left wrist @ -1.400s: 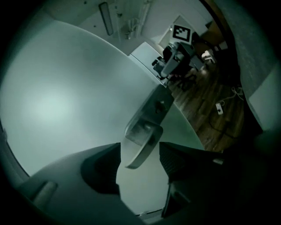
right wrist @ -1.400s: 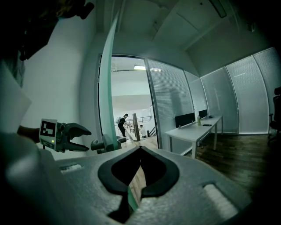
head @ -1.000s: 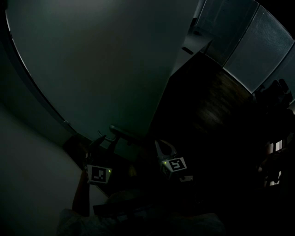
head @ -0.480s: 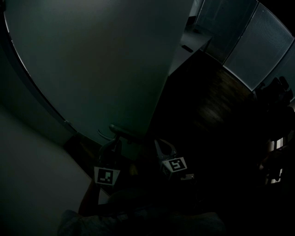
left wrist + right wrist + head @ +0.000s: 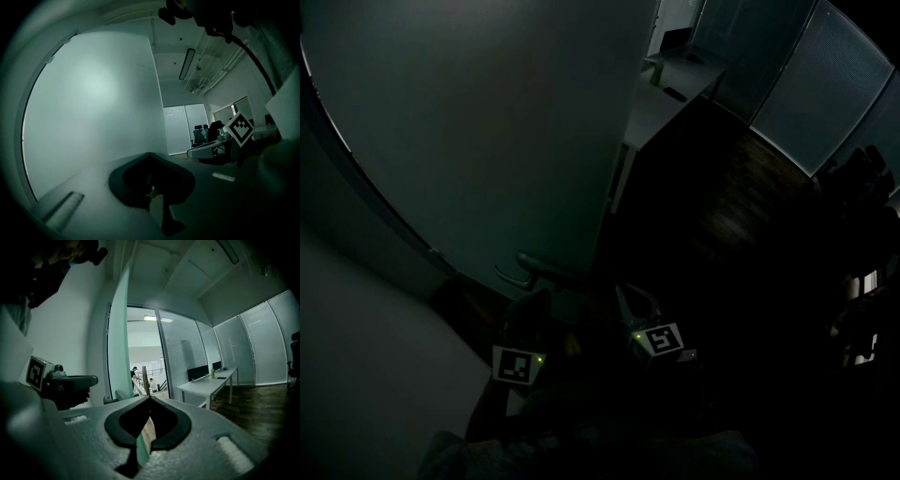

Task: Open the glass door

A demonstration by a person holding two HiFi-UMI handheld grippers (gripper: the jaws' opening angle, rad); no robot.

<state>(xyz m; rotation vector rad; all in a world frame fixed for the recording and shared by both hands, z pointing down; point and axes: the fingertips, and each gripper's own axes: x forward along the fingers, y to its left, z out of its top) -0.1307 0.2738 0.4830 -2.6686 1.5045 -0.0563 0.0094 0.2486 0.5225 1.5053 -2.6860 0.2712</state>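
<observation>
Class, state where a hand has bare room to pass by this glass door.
Free: the gap between the glass door and the blinds wall; the wood floor beside the white desk. Crowded: the door handle, left gripper and right gripper close by.

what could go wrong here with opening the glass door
1. The left hand-held gripper has just closed its jaws with nothing seen between them. It sits near the door handle, not on it, so a pull may miss or slip off.
2. The right hand-held gripper, also shut, sits close to the free edge of the glass door, so the swinging door could knock it.
</observation>
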